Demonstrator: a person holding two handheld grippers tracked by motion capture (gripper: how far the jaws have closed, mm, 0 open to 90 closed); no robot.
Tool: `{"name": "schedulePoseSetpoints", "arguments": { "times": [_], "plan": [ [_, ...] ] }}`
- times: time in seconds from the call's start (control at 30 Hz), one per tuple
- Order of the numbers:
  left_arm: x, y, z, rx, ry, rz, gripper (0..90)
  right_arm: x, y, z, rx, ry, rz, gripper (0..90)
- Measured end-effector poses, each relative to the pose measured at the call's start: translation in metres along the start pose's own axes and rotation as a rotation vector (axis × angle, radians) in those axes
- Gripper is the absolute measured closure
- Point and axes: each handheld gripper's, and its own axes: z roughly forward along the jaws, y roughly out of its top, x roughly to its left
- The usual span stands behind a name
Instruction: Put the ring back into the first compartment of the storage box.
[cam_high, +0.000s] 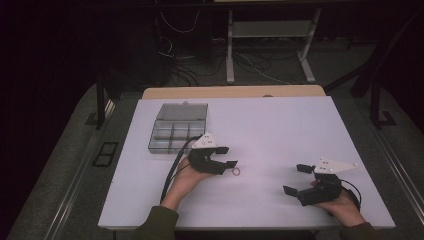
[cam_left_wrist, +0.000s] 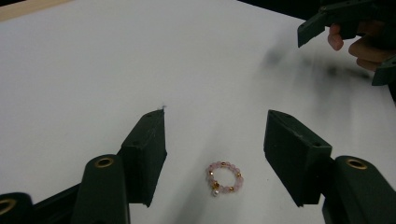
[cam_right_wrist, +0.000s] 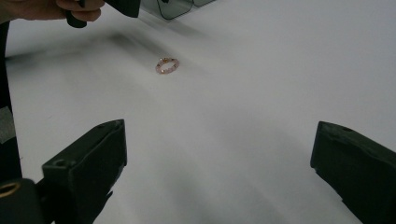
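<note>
left gripper view: bead ring lies between parted jaws

high view shows the left gripper (cam_high: 226, 156) hanging just over a small pink bead ring (cam_high: 236, 172) on the white table (cam_high: 280, 125). seen along its own jaws, the ring (cam_left_wrist: 224, 178) lies flat on the table between the two black pads, touching neither; the jaws stand partly apart with nothing gripped. the right gripper (cam_high: 296, 179) rests in the hand (cam_high: 344, 204) near the table's front right, well apart from the ring, its jaws spread wide and empty. a clear compartment box (cam_high: 176, 131) with its lid open sits behind the left gripper.
</note>
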Motion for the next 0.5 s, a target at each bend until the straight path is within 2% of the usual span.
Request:
{"name": "schedulePoseSetpoints", "arguments": {
  "times": [0.33,0.5],
  "plan": [
    [0.0,0.001,0.015,0.023,-0.009,0.001,46.7,0.0,0.0,0.0,-0.001,-0.003,0.003,3.4],
    [-0.003,0.0,0.019,0.054,-0.004,0.008,51.9,0.0,0.0,0.0,-0.001,-0.001,0.0,3.4]
  ]
}}
